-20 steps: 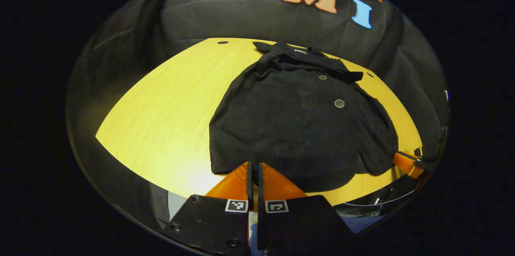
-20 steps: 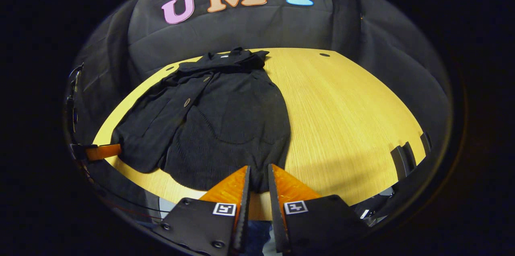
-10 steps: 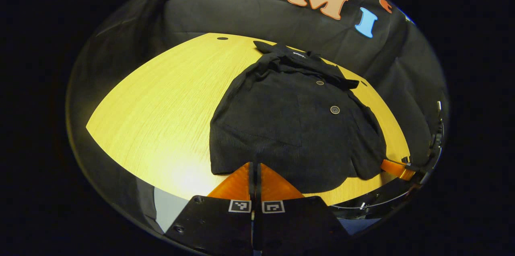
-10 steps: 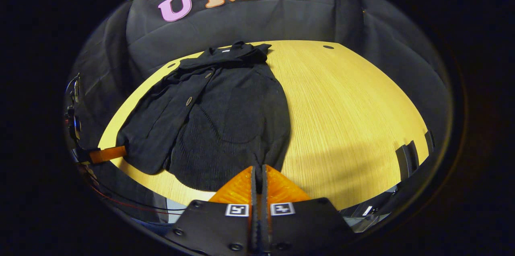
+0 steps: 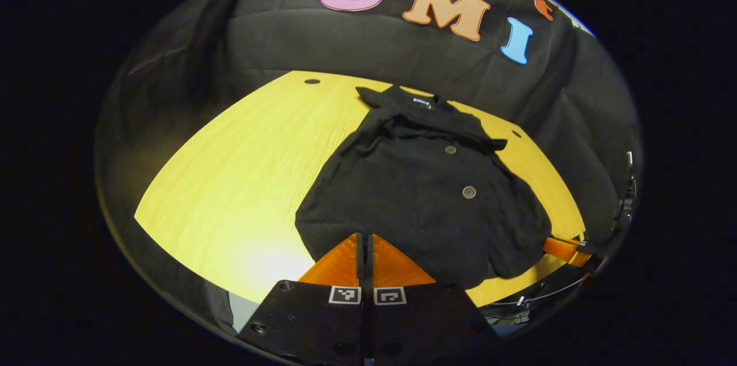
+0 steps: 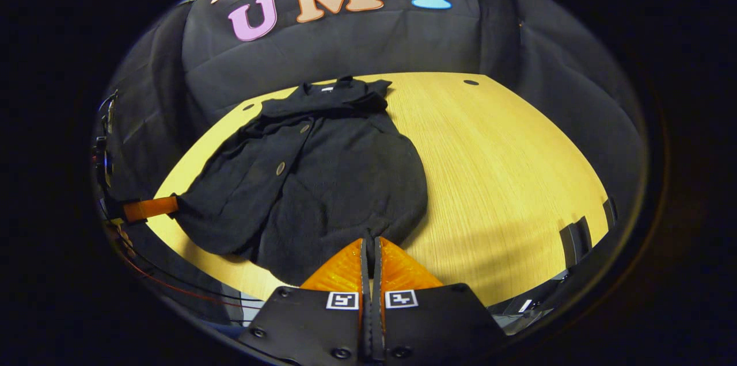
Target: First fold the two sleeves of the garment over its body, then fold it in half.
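Both jaws closed over the last second, pinching the near hem of the garment (image 5: 414, 199) on the counter (image 5: 242, 170): left gripper (image 5: 364, 239) one corner, right gripper (image 6: 371, 244) the other. Judgement: lift both level, carry hem to collar evenly.

No legible wording, brand or number is to be made out. A small pale tag (image 5: 422, 104) is seen inside the collar of the black garment (image 5: 414, 193) in the left gripper view, and again (image 6: 327, 89) in the right gripper view, but its print is too small to be read. Square black-and-white coded markers (image 5: 345, 295) are carried on the left gripper body, and a like pair (image 6: 342, 300) on the right gripper body; no characters are borne by them
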Available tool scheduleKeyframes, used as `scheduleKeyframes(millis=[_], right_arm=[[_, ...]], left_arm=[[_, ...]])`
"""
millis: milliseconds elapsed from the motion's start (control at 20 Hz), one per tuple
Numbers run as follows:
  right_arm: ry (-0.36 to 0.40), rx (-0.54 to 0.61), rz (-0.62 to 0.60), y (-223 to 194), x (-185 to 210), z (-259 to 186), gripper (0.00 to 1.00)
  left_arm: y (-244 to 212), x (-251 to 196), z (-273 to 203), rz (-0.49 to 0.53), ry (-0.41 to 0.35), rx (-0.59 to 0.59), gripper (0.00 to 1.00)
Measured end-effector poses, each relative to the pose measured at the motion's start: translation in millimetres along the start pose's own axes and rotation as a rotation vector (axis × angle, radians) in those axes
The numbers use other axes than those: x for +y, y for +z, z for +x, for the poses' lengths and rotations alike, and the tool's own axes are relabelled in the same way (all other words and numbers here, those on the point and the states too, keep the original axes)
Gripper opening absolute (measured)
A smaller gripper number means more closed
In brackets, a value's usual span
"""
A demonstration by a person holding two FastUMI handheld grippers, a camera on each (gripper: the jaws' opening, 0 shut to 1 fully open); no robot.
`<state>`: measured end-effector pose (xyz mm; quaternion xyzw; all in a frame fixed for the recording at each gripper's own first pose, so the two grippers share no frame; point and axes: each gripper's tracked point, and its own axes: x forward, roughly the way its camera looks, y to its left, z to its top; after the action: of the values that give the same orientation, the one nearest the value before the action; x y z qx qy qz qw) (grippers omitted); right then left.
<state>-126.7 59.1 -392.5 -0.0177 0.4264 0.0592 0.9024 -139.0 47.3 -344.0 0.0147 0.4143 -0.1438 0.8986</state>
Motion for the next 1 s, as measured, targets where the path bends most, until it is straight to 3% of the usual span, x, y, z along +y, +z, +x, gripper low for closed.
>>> scheduleKeyframes(millis=[250,450,750,800,850,1000], right_arm=[[0.019,-0.067,-0.019,47.7,6.3,-2.5,0.02],[0.024,-0.132,-0.046,93.9,14.6,-1.8,0.03],[0.044,-0.222,-0.054,157.6,28.7,1.6,0.02],[0.051,-0.23,-0.058,167.5,30.4,2.4,0.07],[0.063,-0.247,-0.058,179.9,33.1,2.3,0.02],[0.068,-0.285,-0.078,215.8,32.5,7.5,0.02]], left_arm=[[42.5,-7.0,12.7,0.056,-0.045,-0.057,0.0],[84.4,-13.8,20.4,0.038,-0.091,-0.106,0.0],[140.6,-13.6,31.7,0.067,-0.09,-0.182,0.0],[149.7,-15.9,32.4,0.065,-0.093,-0.196,0.0],[157.7,-17.7,33.3,0.066,-0.094,-0.208,0.0],[184.1,-23.3,39.9,0.069,-0.097,-0.239,0.0]])
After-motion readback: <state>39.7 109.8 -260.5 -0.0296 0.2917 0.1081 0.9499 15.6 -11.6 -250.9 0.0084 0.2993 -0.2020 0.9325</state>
